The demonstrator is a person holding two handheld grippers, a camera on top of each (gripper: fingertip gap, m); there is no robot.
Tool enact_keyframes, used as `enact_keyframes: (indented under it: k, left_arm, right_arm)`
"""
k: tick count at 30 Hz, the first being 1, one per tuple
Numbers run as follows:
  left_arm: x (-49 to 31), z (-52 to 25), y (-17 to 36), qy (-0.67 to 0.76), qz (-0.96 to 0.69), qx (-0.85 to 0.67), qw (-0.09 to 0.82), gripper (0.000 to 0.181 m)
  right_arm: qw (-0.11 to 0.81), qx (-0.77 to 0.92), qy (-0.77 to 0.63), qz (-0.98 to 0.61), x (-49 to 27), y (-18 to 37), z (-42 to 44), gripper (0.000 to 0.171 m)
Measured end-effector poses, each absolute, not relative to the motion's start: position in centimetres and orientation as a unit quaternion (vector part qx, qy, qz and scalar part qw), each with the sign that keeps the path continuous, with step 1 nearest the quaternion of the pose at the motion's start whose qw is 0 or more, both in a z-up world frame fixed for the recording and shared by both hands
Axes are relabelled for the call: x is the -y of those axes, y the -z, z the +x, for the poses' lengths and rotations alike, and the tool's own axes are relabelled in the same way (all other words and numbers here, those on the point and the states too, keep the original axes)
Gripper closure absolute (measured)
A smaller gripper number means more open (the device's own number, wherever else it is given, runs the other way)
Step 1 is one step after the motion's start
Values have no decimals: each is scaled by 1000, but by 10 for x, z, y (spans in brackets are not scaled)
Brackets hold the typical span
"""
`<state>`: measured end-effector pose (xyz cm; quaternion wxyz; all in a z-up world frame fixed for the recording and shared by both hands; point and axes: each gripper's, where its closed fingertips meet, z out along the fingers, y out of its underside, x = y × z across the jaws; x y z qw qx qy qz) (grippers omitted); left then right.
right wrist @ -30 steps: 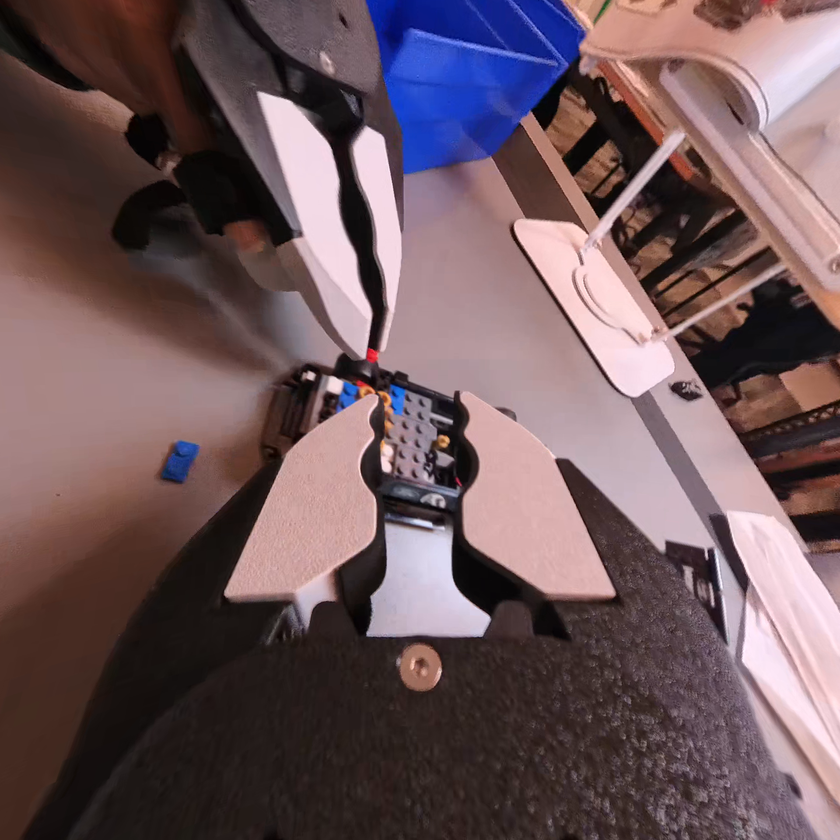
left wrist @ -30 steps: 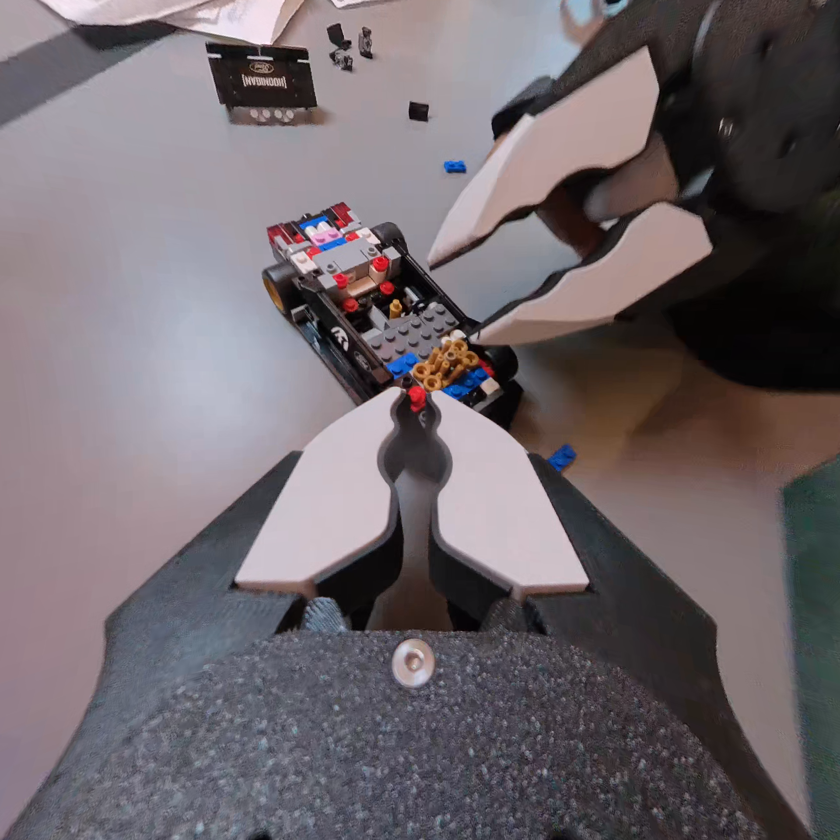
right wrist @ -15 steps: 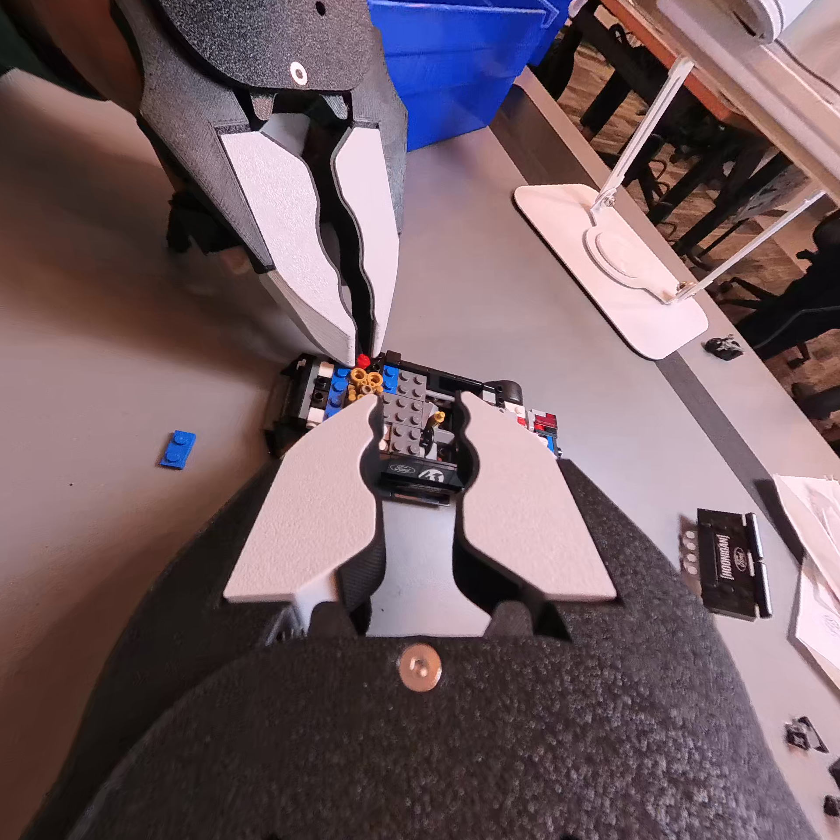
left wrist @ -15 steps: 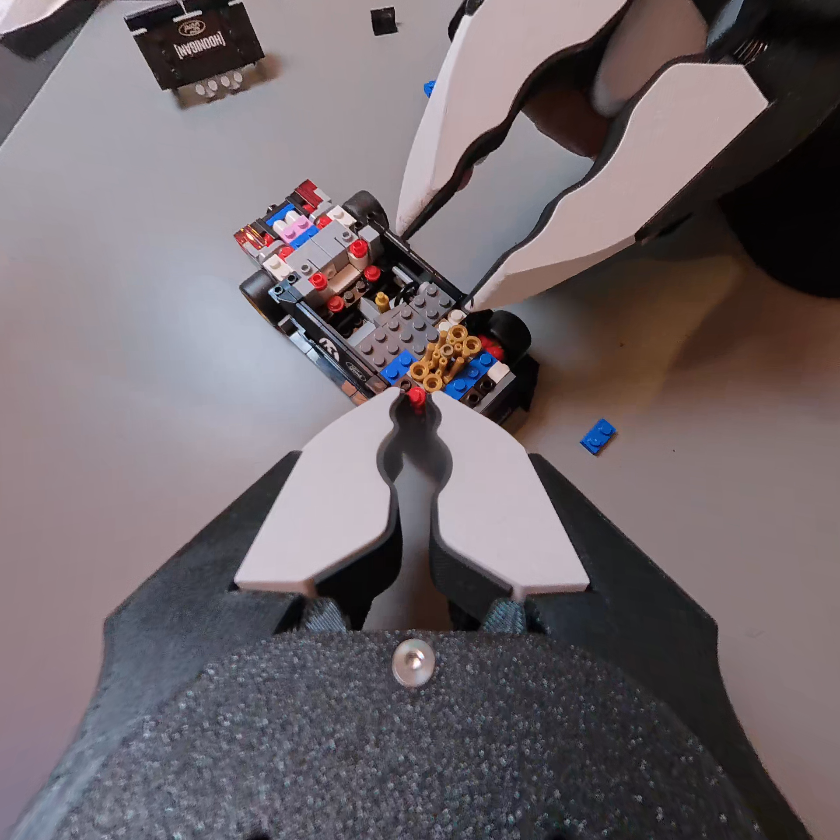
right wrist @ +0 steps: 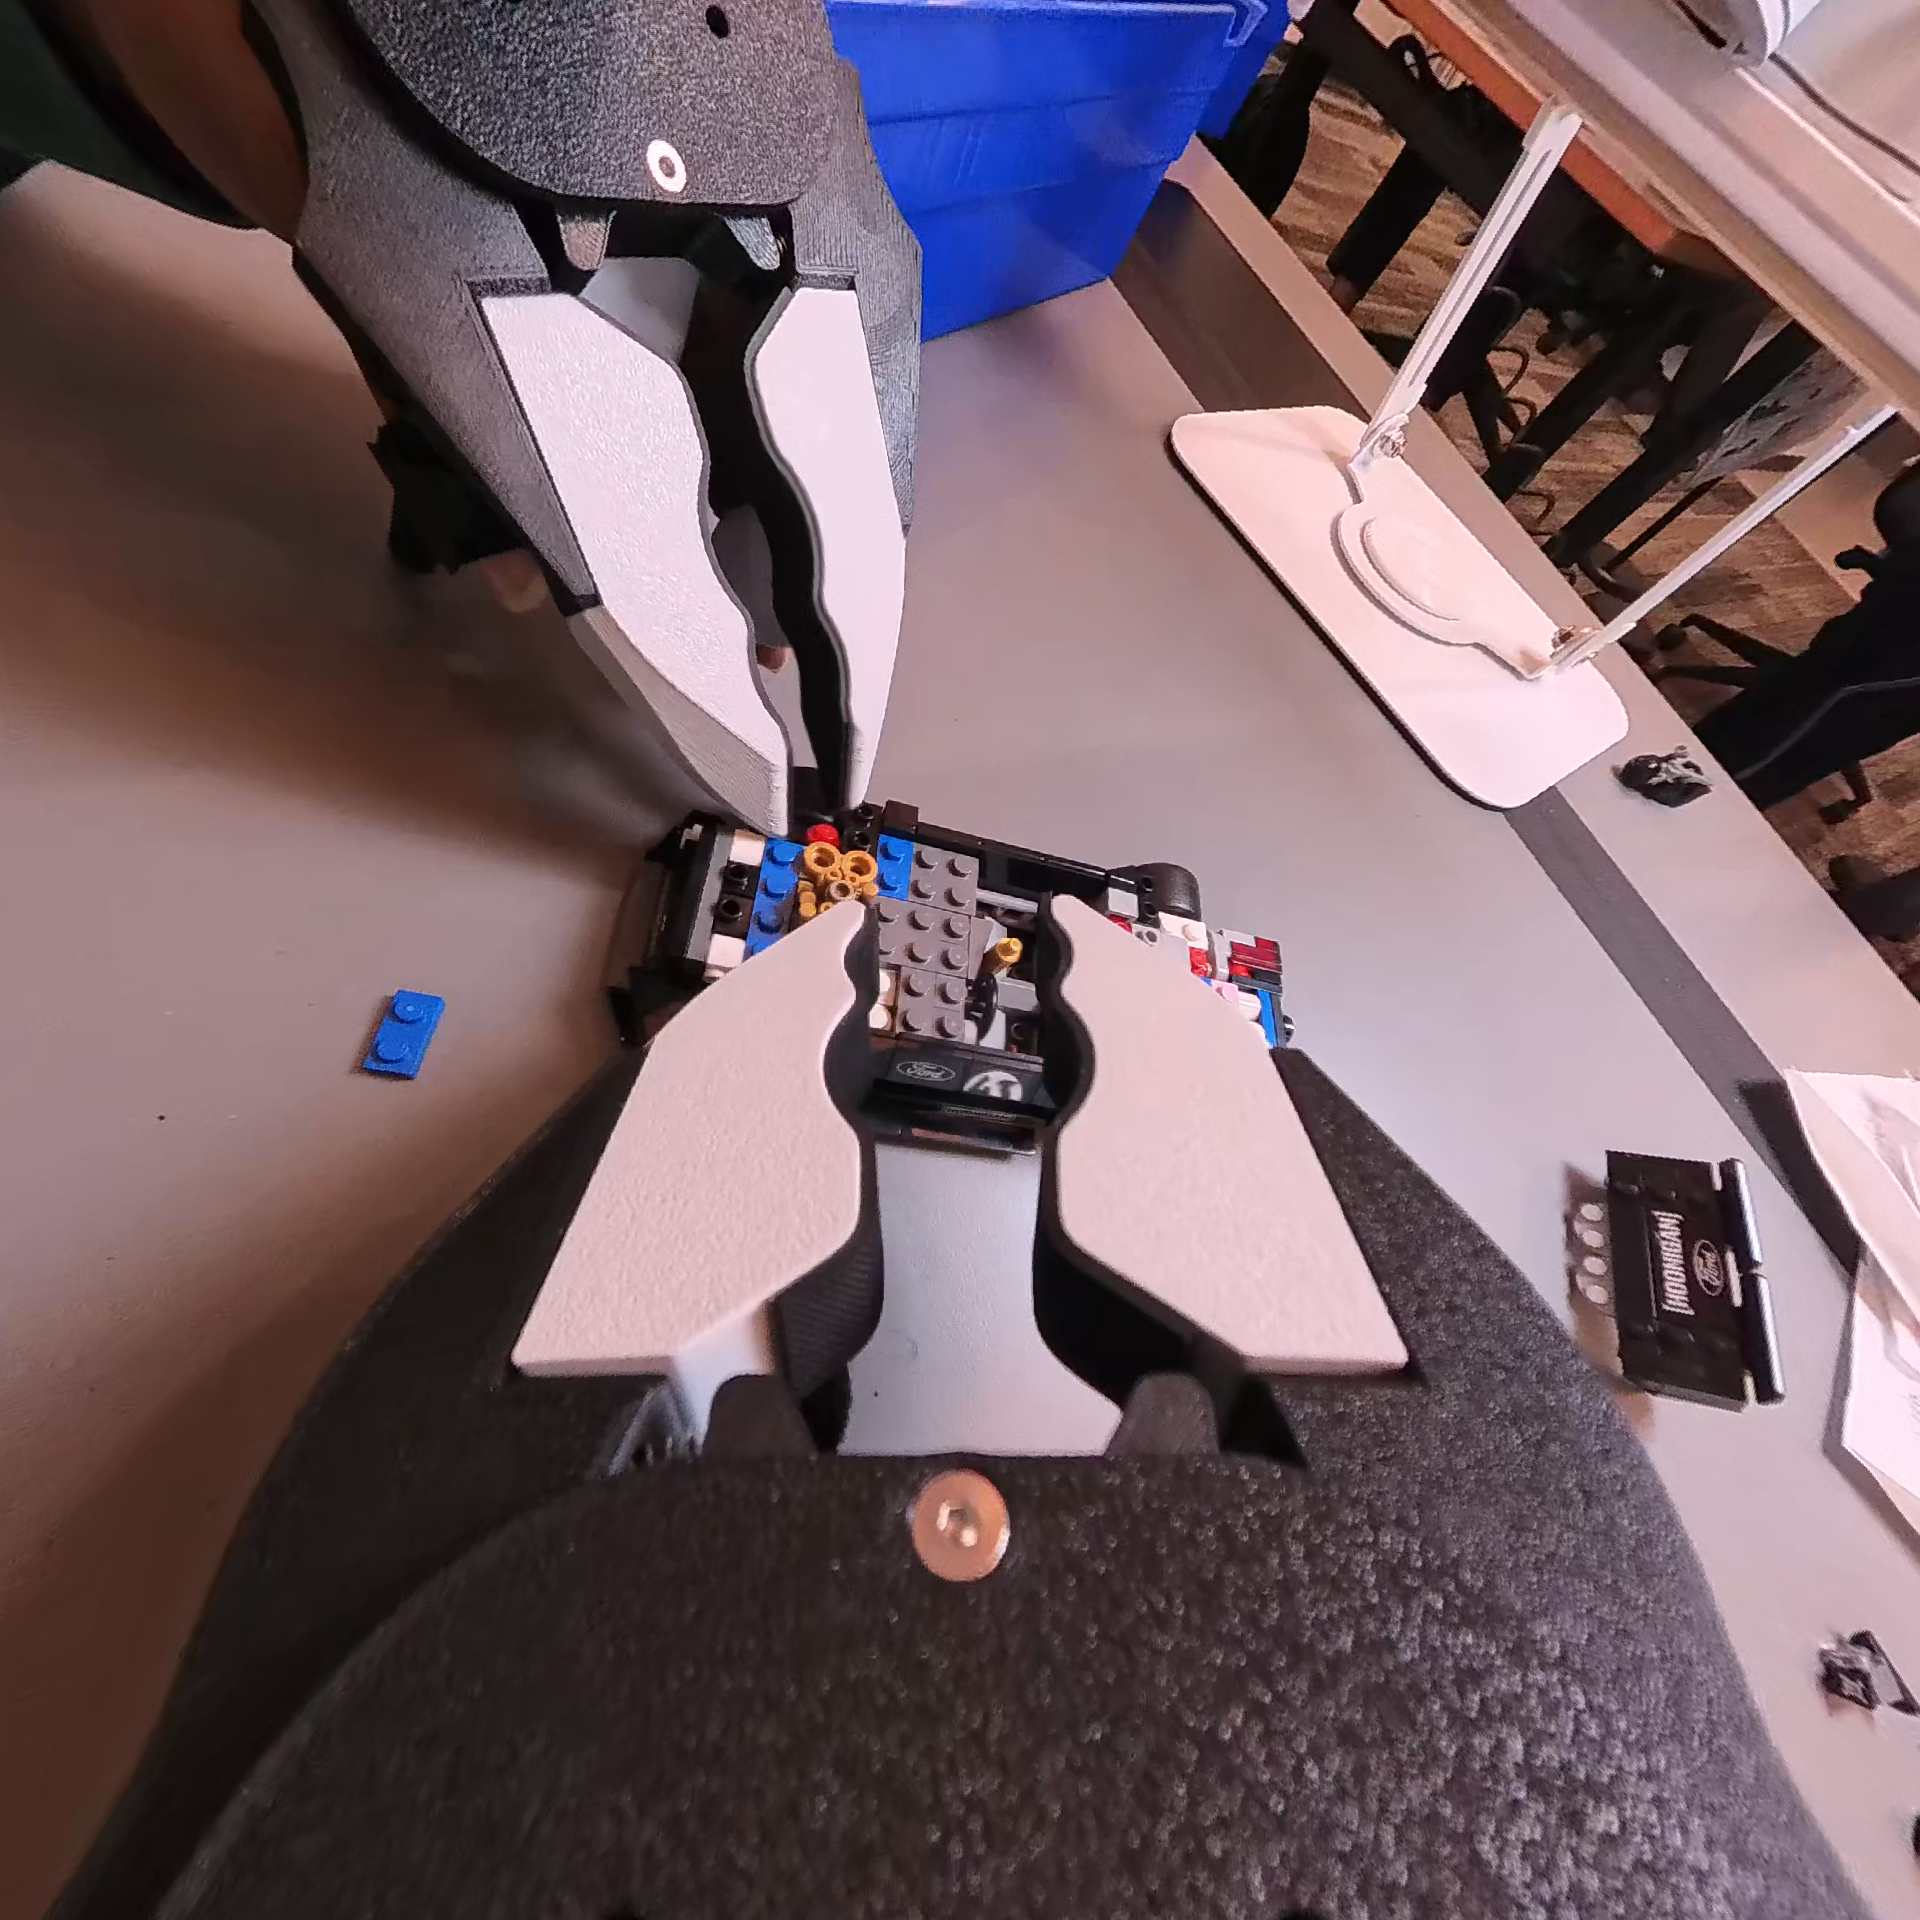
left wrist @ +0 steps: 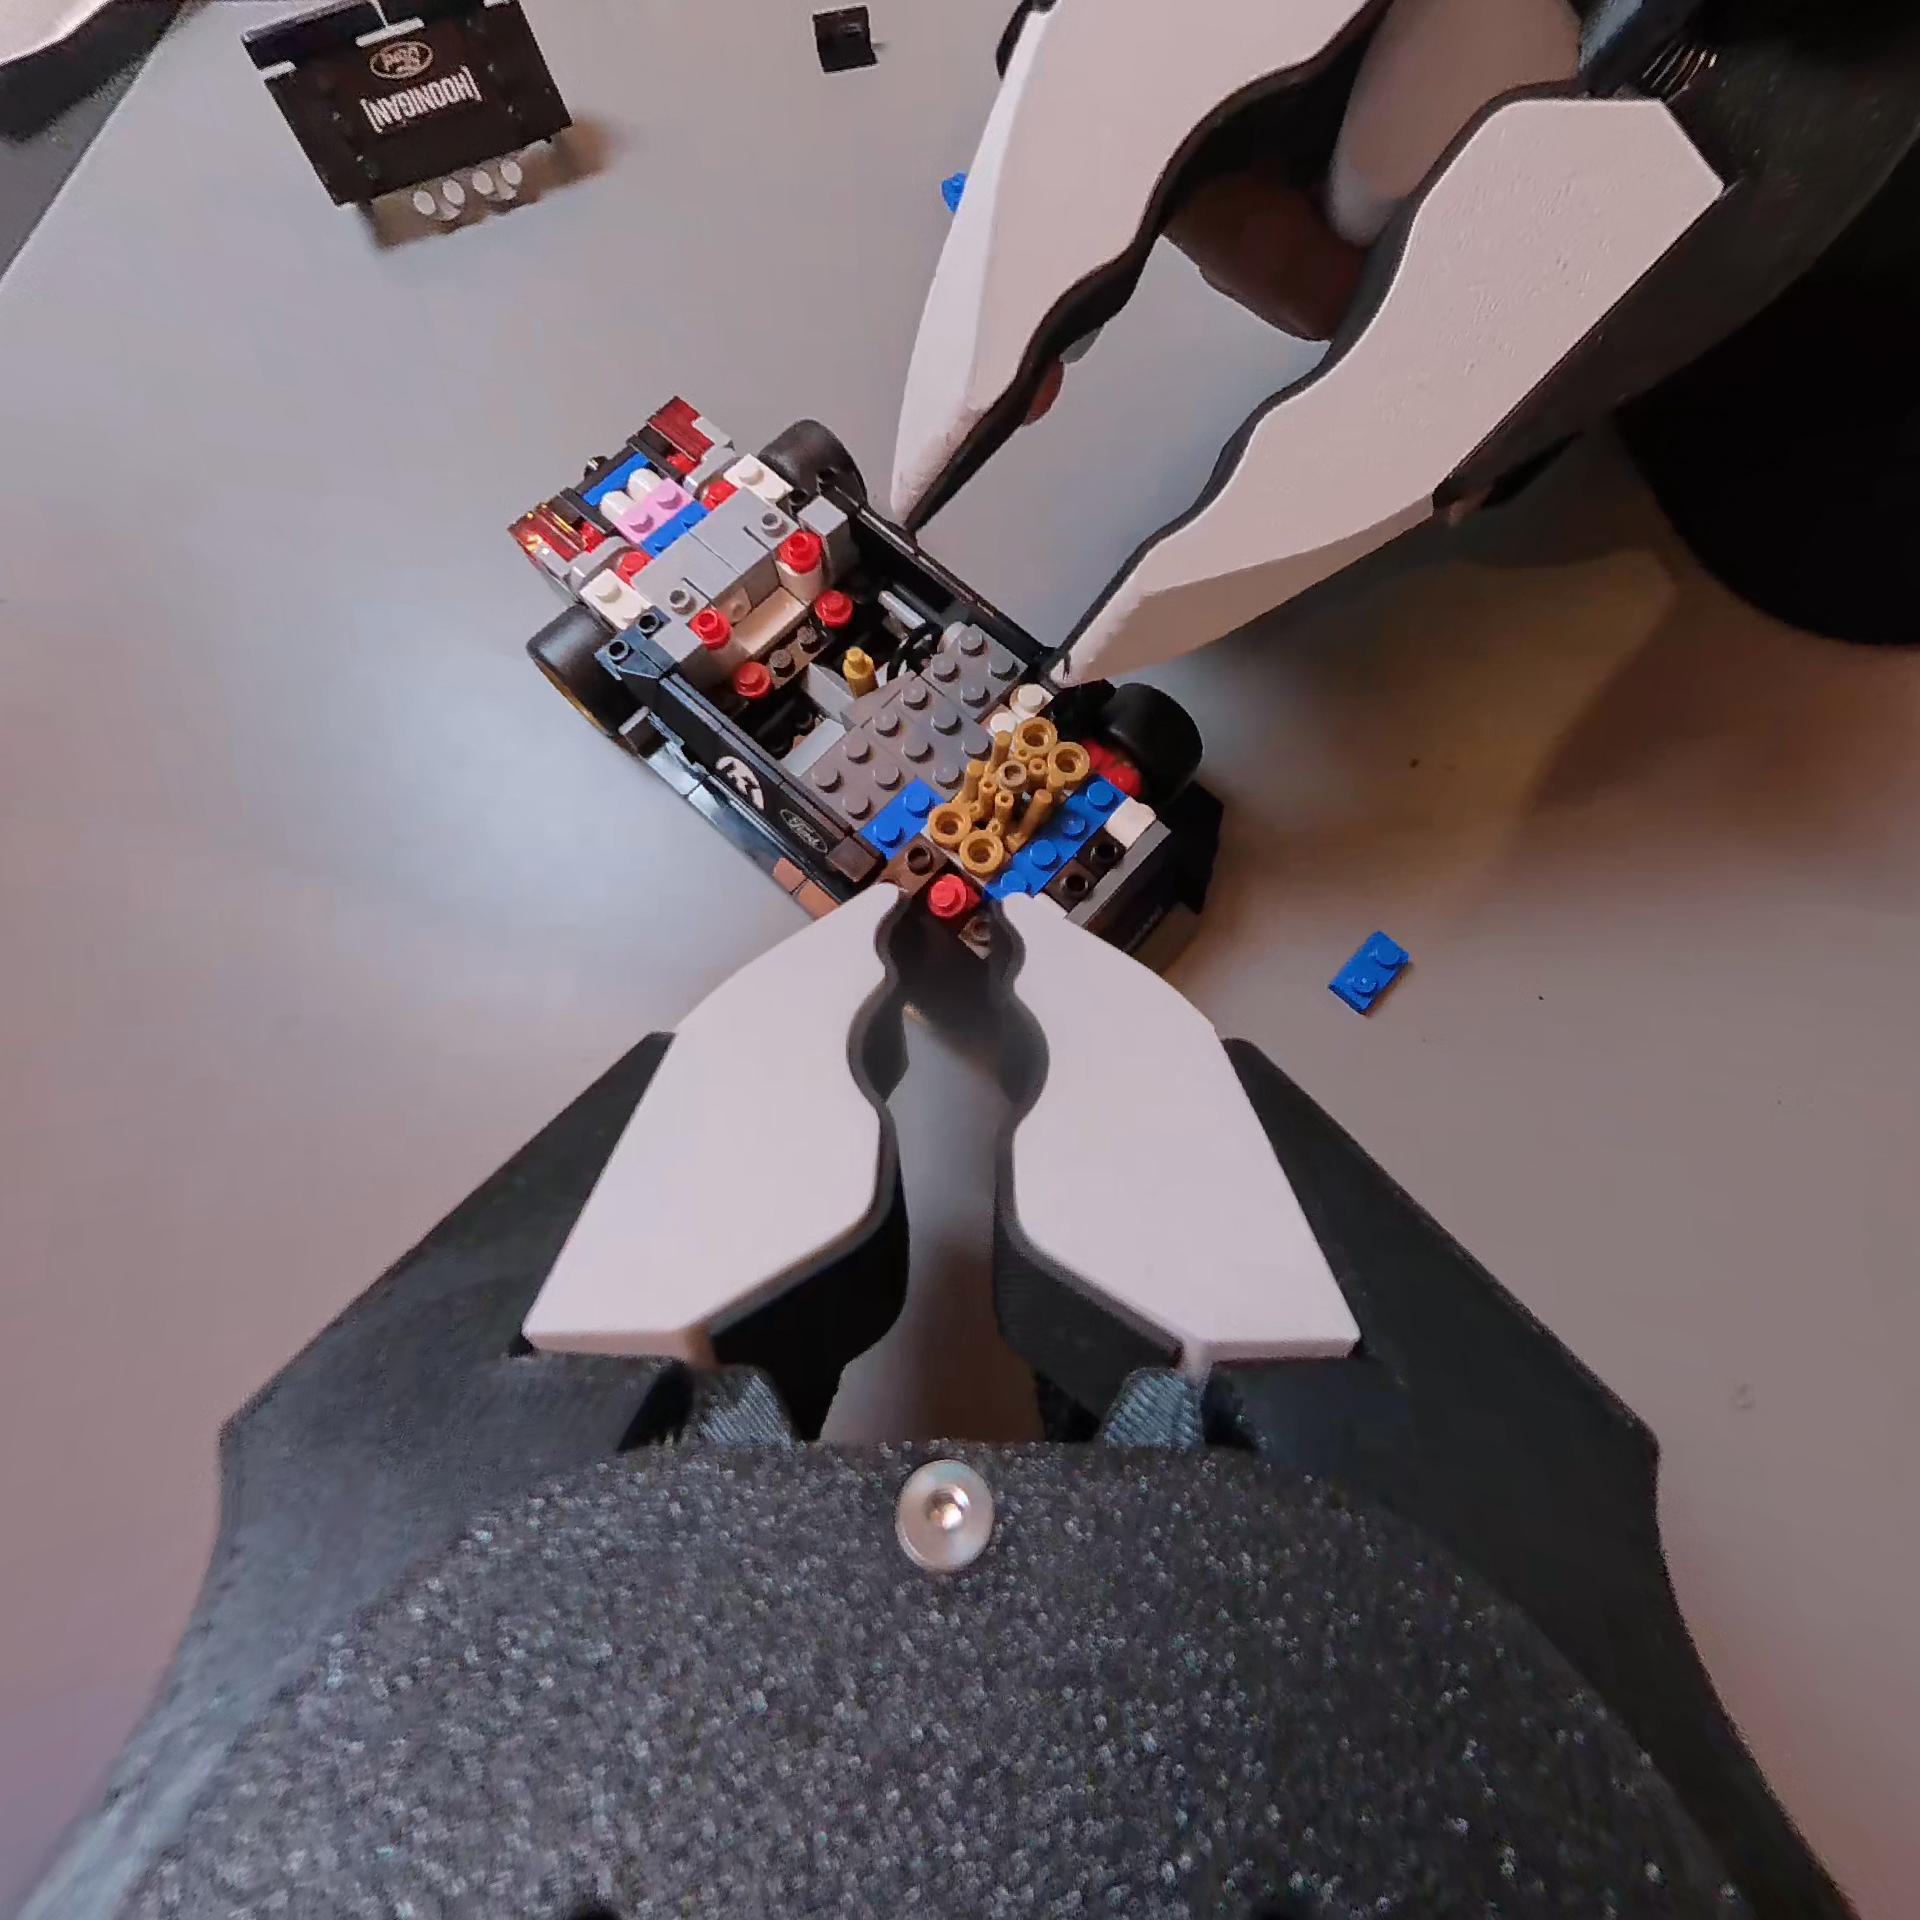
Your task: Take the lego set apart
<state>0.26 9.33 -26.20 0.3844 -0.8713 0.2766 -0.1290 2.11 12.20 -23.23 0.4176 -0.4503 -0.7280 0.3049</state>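
I am partway through stripping a small lego car [left wrist: 862, 717], which sits on its wheels in the middle of a grey table [left wrist: 260, 831]; its roof and upper shell are already off, leaving studded grey plates, a gold engine cluster [left wrist: 1003, 800] and loose-looking red studs exposed.

My left gripper [left wrist: 945, 904] has its tips nearly together around the front end of the car, right at a red stud [left wrist: 945, 894]; I judge it is pinching there to steady the model, though I cannot tell exactly which brick it has. My right gripper [right wrist: 956, 920] is spread wide, its fingers straddling the car's middle from the side, gripping nothing yet.

The next move, I think, calls for closing the right fingers on the grey plates [right wrist: 930, 945] or a side panel and prying upward while the left holds firm.

A blue plate [left wrist: 1368, 969], a black printed panel [right wrist: 1688, 1278] and small black bits lie scattered. Beyond are a blue bin [right wrist: 1018, 156], a white lamp base [right wrist: 1392, 592], papers, and dark chairs off the table's edge.
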Motion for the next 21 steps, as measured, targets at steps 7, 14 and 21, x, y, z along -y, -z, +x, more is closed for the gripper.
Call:
enact_keyframes:
  k: [7,14,21]
  left_arm:
    - [-91,4,254,125,-858,-294,401,175]
    - [-96,6,258,142,-875,-273,374,181]
    - [-97,6,263,134,-885,-280,347,181]
  right_arm:
    - [404,717,-309,-476,-129,235,22,143]
    - [286,688,-422,-516,-119,236,29,128]
    - [257,731,-384,-501,-104,258,32,97]
